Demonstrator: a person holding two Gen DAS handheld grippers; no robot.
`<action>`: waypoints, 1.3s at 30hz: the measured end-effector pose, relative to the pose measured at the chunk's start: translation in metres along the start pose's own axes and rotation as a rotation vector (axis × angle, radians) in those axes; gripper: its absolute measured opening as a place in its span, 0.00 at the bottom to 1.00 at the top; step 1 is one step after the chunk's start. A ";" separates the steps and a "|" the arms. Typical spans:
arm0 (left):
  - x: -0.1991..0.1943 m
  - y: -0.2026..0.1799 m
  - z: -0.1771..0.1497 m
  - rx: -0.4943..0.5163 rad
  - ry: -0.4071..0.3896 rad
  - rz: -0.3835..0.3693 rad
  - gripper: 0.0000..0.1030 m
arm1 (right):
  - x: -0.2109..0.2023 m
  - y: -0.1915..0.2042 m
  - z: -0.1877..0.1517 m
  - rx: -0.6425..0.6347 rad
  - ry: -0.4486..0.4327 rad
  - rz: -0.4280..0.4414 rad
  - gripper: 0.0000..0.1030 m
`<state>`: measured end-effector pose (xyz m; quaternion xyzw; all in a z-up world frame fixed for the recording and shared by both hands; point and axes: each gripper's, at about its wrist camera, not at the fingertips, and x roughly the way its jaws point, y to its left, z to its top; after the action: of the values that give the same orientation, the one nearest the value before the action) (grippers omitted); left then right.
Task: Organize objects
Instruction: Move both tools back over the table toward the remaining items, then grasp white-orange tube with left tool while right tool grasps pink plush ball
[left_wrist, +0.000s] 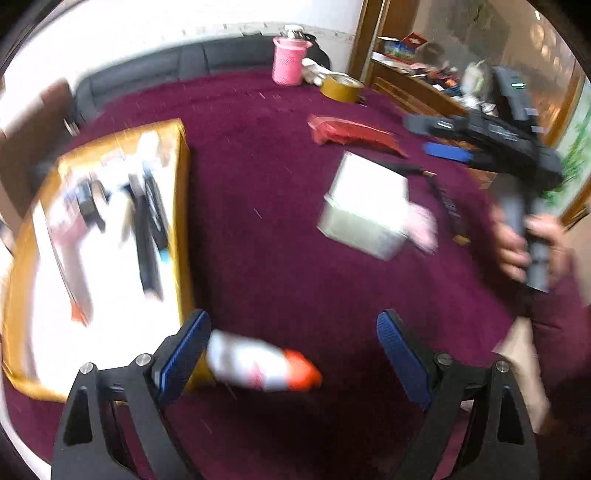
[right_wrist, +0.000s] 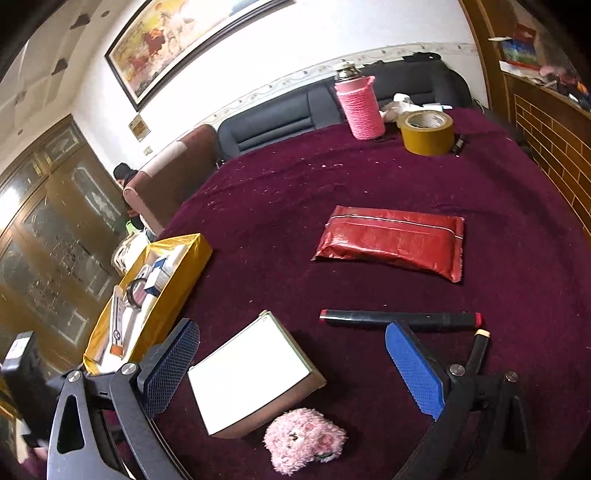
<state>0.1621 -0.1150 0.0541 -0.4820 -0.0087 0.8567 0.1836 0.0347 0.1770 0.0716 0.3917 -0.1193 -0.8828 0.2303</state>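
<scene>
My left gripper (left_wrist: 291, 350) is open above the maroon tablecloth, beside the yellow tray (left_wrist: 183, 206). A white tube with an orange cap (left_wrist: 264, 363) lies blurred between its fingers, next to the left pad; no grip shows. The tray holds several items, and also shows in the right wrist view (right_wrist: 184, 273). My right gripper (right_wrist: 291, 365) is open and empty above a white box (right_wrist: 251, 373), a pink plush toy (right_wrist: 304, 439) and a black marker (right_wrist: 400, 318). The box (left_wrist: 365, 206) and the right gripper (left_wrist: 443, 142) show in the left wrist view.
A red packet (right_wrist: 391, 242), a roll of brown tape (right_wrist: 427, 133) and a pink-sleeved bottle (right_wrist: 360, 107) stand farther back on the table (right_wrist: 258, 192). A second dark pen (right_wrist: 480, 349) lies by my right finger. A sofa and wooden cabinets surround the table.
</scene>
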 end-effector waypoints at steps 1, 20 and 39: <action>-0.001 0.002 -0.009 -0.037 0.023 -0.042 0.88 | 0.002 0.002 -0.001 -0.004 -0.001 0.008 1.00; 0.064 -0.014 0.023 0.022 0.061 0.083 0.35 | -0.015 -0.005 -0.012 0.033 -0.042 0.017 1.00; 0.042 -0.036 -0.002 0.206 -0.031 0.044 0.25 | -0.009 0.008 -0.074 -0.132 0.121 -0.086 1.00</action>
<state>0.1547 -0.0677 0.0253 -0.4475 0.0870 0.8641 0.2133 0.0974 0.1718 0.0315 0.4330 -0.0299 -0.8725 0.2243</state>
